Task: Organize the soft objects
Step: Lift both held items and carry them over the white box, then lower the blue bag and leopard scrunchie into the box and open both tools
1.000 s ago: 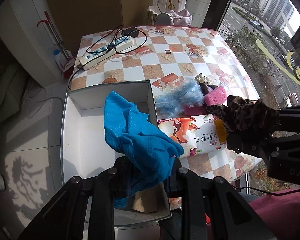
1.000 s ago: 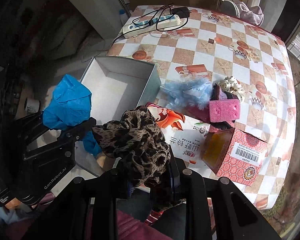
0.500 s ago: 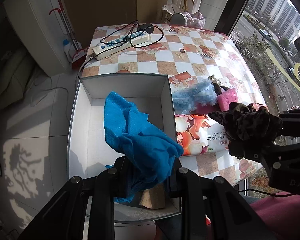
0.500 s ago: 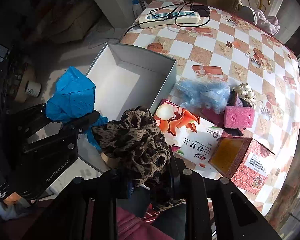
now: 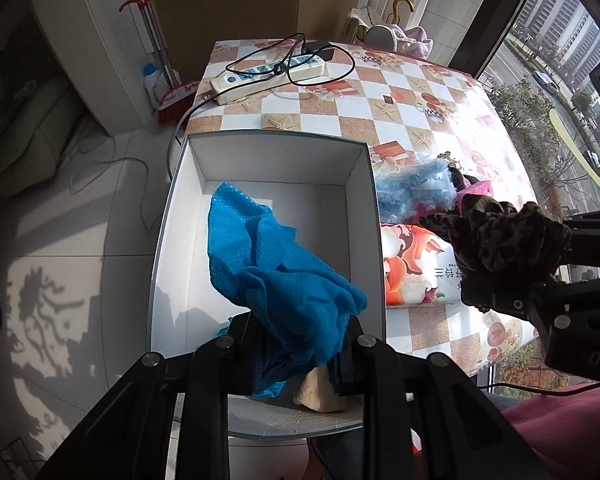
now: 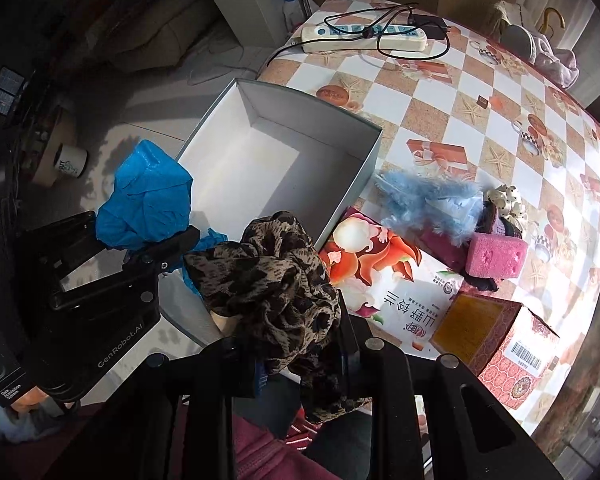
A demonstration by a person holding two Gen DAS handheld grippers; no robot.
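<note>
Left hand-held gripper [image 5: 300, 344], right hand-held gripper [image 6: 300, 354]: clamped, pointing steeply down.

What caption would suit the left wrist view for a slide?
Left gripper holds a blue waffle cloth above the open white box; right gripper carries a leopard-print cloth.
</note>
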